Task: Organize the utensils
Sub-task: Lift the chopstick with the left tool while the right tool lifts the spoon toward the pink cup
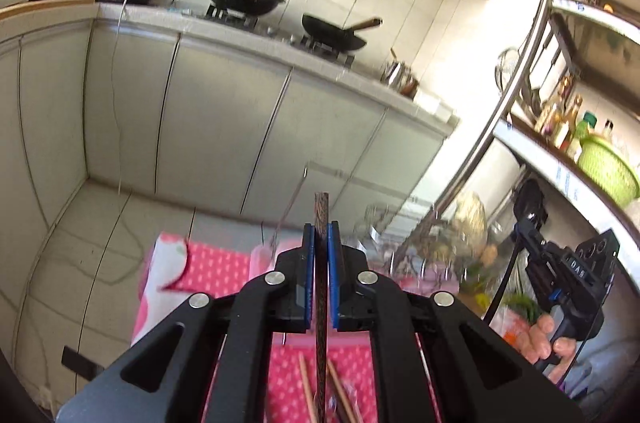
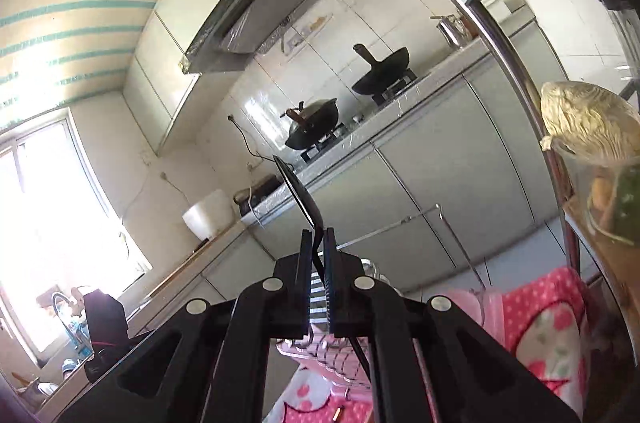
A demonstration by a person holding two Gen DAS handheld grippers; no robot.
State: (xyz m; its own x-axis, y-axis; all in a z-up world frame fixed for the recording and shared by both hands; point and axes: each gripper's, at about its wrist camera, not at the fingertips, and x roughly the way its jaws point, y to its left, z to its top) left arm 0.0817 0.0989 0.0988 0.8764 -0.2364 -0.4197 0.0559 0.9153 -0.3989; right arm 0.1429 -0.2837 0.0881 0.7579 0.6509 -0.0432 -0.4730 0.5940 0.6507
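Your left claw [image 1: 320, 235] pinches a dark chopstick [image 1: 321, 263] mid-shaft above the loose ones below it, and your right claw [image 2: 319, 243] grips a black spatula [image 2: 298, 193] by its neck, so either may pivot and slip.

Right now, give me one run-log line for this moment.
left gripper: shut on dark patterned chopstick | right gripper: shut on black spatula | both raised above pink tablecloth

Right gripper [image 2: 319, 243] fingers [image 2: 330, 275] clamped on black spatula [image 2: 299, 191], blade raised.
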